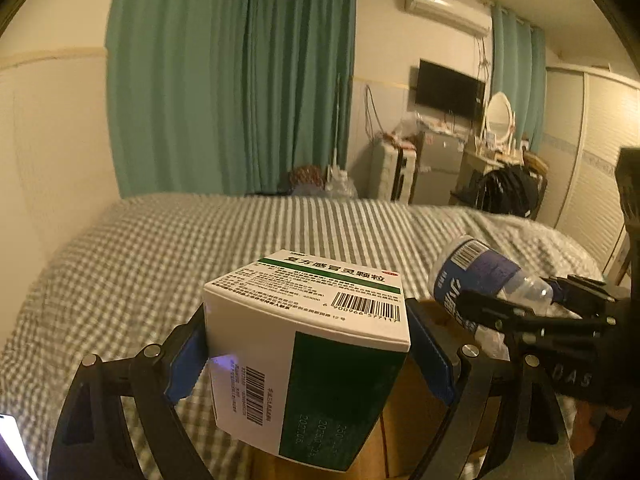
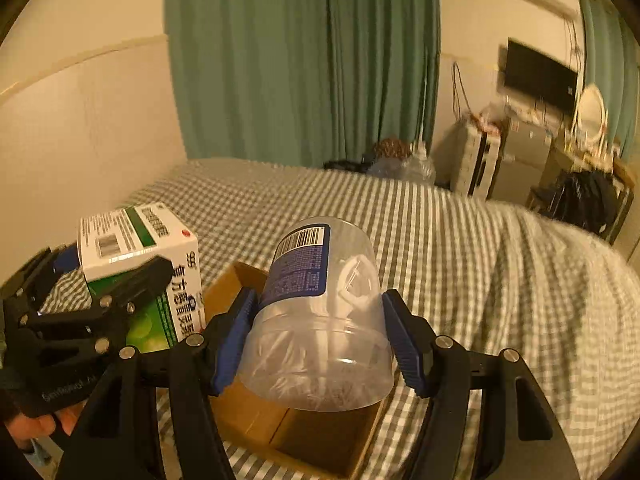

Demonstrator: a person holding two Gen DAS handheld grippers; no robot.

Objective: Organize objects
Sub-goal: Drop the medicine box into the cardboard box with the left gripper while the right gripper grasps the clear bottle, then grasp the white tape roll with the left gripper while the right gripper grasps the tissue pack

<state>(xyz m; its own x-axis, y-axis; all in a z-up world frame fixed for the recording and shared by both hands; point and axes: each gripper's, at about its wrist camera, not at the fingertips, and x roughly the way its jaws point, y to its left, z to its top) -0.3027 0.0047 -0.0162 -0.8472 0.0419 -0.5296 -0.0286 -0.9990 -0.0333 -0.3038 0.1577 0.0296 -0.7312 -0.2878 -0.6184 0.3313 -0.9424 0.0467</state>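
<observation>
My left gripper [image 1: 306, 350] is shut on a white and green medicine box [image 1: 308, 344] and holds it above the bed, beside an open cardboard box [image 2: 320, 432]. The medicine box also shows in the right wrist view [image 2: 140, 264], with the left gripper [image 2: 104, 296] around it. My right gripper [image 2: 318, 320] is shut on a clear plastic jar with a blue label [image 2: 320, 320], tilted, above the cardboard box. The jar [image 1: 480, 276] and the right gripper [image 1: 516, 312] also show at the right of the left wrist view. The cardboard box [image 1: 412, 408] lies partly hidden under the medicine box.
A bed with a grey checked cover [image 1: 200, 248] fills the middle. Green curtains [image 1: 232, 80] hang behind it. A suitcase, small fridge [image 1: 436, 168], wall TV [image 1: 448, 88] and dressing table with mirror stand at the far right. A wall runs along the left.
</observation>
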